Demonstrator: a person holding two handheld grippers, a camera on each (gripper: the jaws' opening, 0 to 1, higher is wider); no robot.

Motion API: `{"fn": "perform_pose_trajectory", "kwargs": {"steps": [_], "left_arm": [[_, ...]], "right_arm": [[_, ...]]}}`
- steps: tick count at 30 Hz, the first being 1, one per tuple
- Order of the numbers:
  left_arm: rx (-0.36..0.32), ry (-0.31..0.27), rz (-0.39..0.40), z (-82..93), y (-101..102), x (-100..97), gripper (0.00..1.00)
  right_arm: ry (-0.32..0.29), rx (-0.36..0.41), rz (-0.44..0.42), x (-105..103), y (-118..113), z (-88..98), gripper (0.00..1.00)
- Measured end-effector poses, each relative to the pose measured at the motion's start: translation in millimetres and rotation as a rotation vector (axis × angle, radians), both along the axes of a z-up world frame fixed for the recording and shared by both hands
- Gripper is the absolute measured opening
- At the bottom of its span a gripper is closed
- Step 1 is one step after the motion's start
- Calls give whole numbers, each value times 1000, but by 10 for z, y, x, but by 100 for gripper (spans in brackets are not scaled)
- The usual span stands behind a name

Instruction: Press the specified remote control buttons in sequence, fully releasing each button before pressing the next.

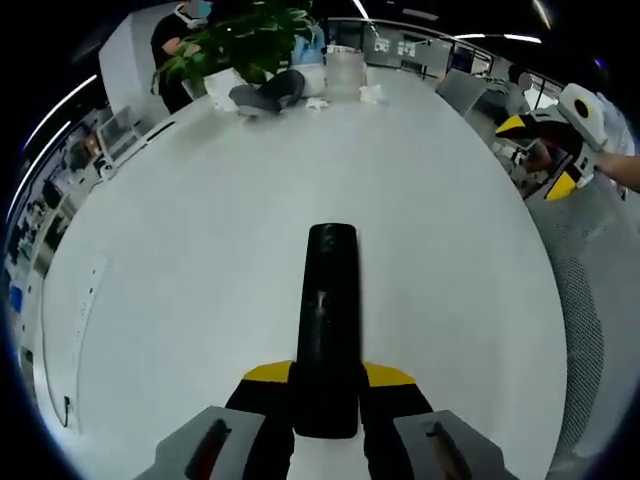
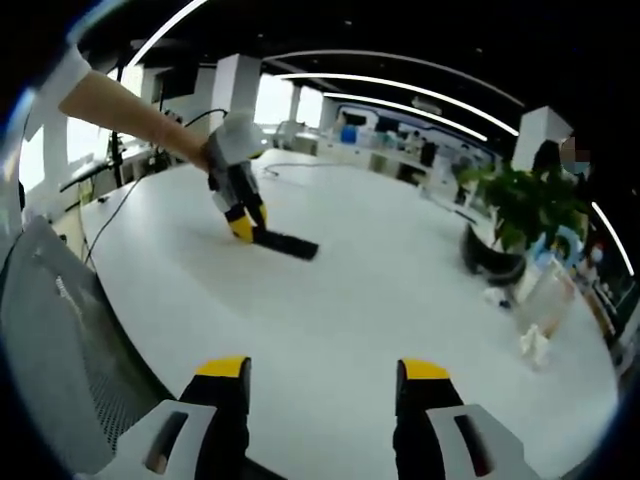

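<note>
Left gripper view: at the far end of the white counter [image 1: 420,200] a pot holds a leafy green plant [image 1: 245,40], with a clear plastic container [image 1: 343,70] beside it; what is inside the container cannot be made out. A dark grey bundle [image 1: 268,95] lies in front of the plant. The left gripper [image 1: 325,405] has its jaws closed on the near end of the black remote control [image 1: 330,320], which lies flat on the counter and points away along the jaws. The right gripper [image 1: 545,150] appears at the counter's right edge, held by a hand, well apart from the remote.

In the right gripper view the right gripper [image 2: 325,385] has its jaws spread wide with nothing between them, above the counter's near edge. Across the counter the left gripper [image 2: 243,222] grips one end of the remote control [image 2: 290,243]. The potted plant [image 2: 520,205] stands further right.
</note>
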State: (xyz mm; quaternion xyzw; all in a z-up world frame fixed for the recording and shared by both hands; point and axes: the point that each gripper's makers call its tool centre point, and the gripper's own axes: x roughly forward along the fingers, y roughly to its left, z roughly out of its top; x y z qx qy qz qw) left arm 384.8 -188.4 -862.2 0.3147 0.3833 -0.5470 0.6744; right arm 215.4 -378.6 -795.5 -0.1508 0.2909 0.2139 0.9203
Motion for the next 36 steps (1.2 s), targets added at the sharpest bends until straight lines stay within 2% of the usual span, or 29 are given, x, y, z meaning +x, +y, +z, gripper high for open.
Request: {"fn": "perform_pose_trajectory", "kwargs": {"steps": [36], "left_arm": [[-18, -1, 10, 2, -38, -211, 24]], "right_arm": [[-3, -1, 0, 4, -12, 1, 56]]}}
